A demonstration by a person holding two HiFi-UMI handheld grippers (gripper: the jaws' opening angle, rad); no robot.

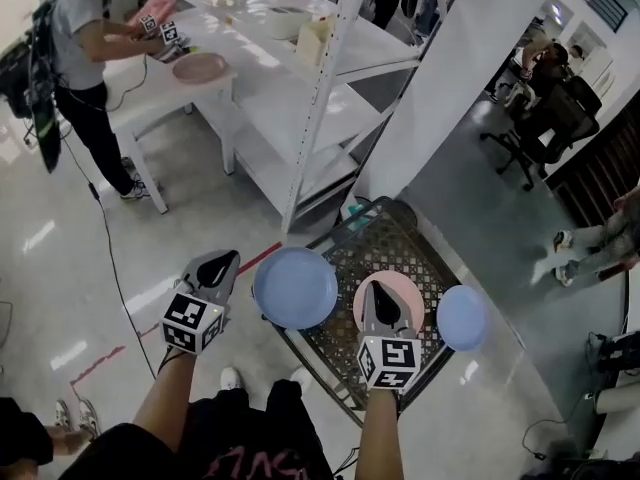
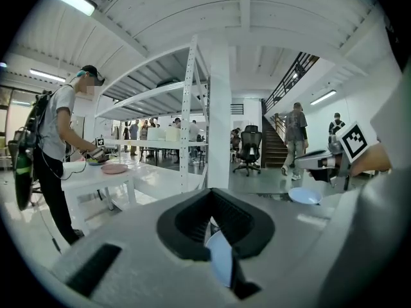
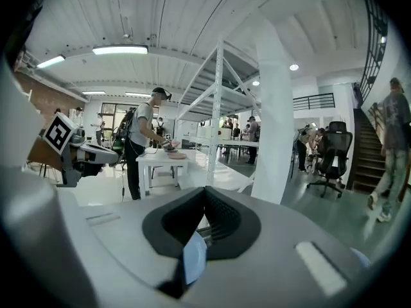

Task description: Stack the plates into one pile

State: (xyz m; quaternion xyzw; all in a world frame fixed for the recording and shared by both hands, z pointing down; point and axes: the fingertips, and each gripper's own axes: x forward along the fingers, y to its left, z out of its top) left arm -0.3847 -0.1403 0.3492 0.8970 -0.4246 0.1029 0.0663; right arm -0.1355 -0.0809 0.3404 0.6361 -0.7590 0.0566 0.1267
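Note:
Three plates lie on a black wire-mesh table: a large blue plate at its left corner, a pink plate in the middle and a small blue plate on the right. My left gripper hangs shut just left of the large blue plate, apart from it. Above the pink plate my right gripper is shut too. In each gripper view only a pale blue sliver shows in the slot between the shut jaws. The left gripper view shows the right gripper over the small blue plate.
A white shelving rack and a white pillar stand just behind the mesh table. At the far left a person works with grippers at a white table holding another pink plate. Office chairs are at the right.

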